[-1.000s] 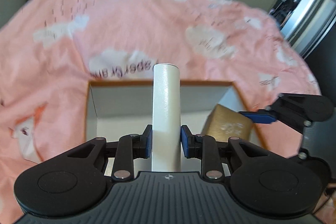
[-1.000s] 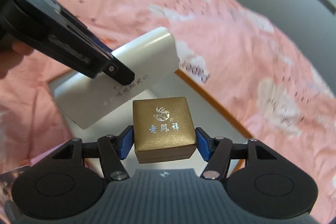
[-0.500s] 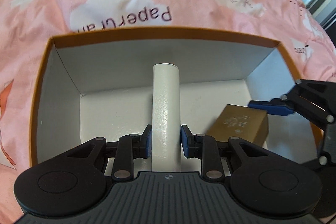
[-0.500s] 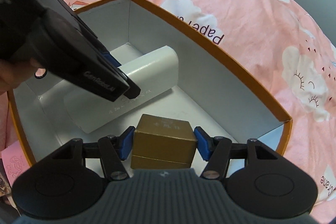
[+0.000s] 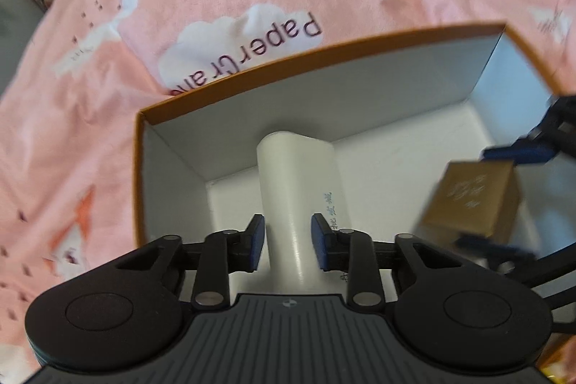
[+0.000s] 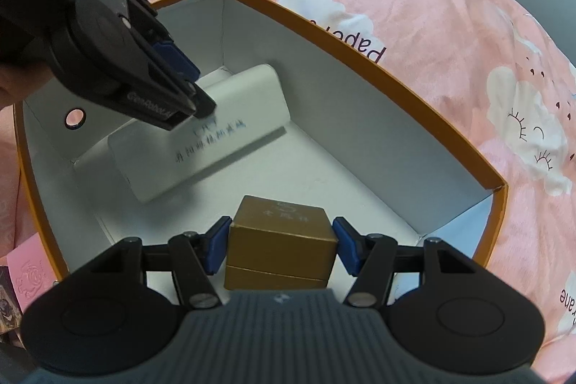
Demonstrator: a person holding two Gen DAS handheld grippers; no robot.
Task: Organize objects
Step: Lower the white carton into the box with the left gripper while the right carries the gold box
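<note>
While the left tool (image 5: 288, 242) clamped the white box (image 5: 298, 189), the right tool (image 6: 280, 249) gripped the gold box (image 6: 280, 240). Both sat inside the orange-rimmed carton (image 6: 396, 85), the white box at ten o'clock of the gold one.

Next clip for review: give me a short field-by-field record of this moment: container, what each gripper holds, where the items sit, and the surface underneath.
container: open orange-rimmed box with white inside
left gripper: shut on the white box, lowered inside the container, near its floor
right gripper: shut on the gold box, also inside the container
spacing: the two held items are apart, not touching
contact with floor: cannot tell for either item
surface: pink bedsheet with cloud print around the container
</note>
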